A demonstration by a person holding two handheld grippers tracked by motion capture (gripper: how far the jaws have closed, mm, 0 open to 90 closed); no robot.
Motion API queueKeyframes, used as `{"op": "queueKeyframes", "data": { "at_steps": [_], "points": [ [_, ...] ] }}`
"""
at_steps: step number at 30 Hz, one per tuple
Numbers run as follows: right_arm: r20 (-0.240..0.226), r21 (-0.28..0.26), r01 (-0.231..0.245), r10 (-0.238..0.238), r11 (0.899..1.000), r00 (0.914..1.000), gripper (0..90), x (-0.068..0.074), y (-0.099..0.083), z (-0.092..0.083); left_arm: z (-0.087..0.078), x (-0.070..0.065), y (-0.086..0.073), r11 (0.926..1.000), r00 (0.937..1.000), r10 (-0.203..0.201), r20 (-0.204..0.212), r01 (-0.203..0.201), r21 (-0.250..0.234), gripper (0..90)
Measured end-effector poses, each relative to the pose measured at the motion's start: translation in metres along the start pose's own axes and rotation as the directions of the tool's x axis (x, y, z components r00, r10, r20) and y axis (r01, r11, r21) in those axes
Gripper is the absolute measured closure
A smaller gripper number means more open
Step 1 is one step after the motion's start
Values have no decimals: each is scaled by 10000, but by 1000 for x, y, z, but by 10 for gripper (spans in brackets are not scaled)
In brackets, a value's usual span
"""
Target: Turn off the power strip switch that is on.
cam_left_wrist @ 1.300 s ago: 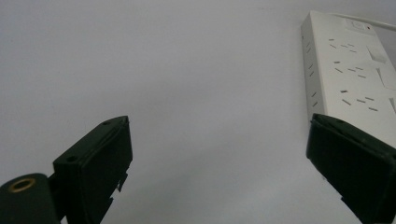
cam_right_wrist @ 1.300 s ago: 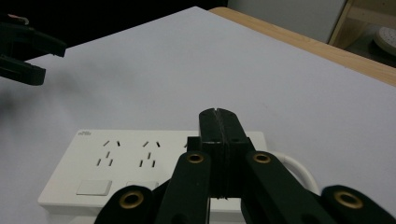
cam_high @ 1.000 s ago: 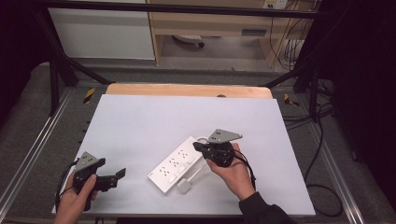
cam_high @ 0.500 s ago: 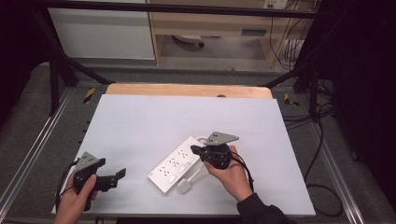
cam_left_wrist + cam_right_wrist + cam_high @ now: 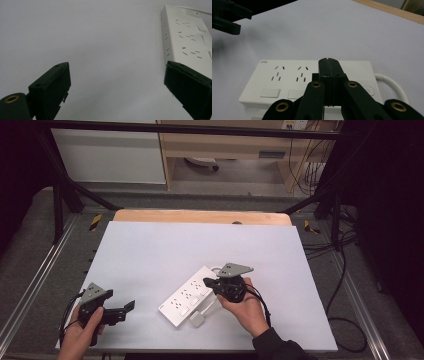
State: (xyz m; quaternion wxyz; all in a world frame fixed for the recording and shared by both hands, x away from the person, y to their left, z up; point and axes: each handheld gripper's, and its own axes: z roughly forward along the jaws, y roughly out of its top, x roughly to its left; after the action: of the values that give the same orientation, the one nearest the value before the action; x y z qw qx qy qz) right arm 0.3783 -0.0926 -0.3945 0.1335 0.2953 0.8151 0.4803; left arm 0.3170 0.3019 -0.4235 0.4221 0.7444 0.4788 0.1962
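White power strip point(image 5: 186, 296) on table point(image 5: 150, 255), two hand-held grippers.
Right gripper point(image 5: 209, 282): jaws together, empty, over strip. Left gripper point(image 5: 131, 305): jaws apart, empty.

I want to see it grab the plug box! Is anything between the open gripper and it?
No. Only bare white table lies between the open left gripper and the white plastic power strip.

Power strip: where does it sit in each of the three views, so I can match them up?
High view: the white power strip lies slantwise at lower centre of the table, the right tongs over its far end.
Left gripper view: at the right edge, beyond the right-hand jaw.
Right gripper view: across the lower middle, under the shut jaws.
Shared landmark: its rows of socket slots.
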Motion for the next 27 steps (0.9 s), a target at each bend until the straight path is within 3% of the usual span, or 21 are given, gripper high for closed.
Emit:
{"op": "queueKeyframes", "data": {
  "at_steps": [27],
  "points": [
    [-72, 610, 16, -12, 9981, 10000, 900, 2, -13, 11, 0, 0, 0, 10000, 10000, 23, 8, -23, -10, 71]
  ]
}}
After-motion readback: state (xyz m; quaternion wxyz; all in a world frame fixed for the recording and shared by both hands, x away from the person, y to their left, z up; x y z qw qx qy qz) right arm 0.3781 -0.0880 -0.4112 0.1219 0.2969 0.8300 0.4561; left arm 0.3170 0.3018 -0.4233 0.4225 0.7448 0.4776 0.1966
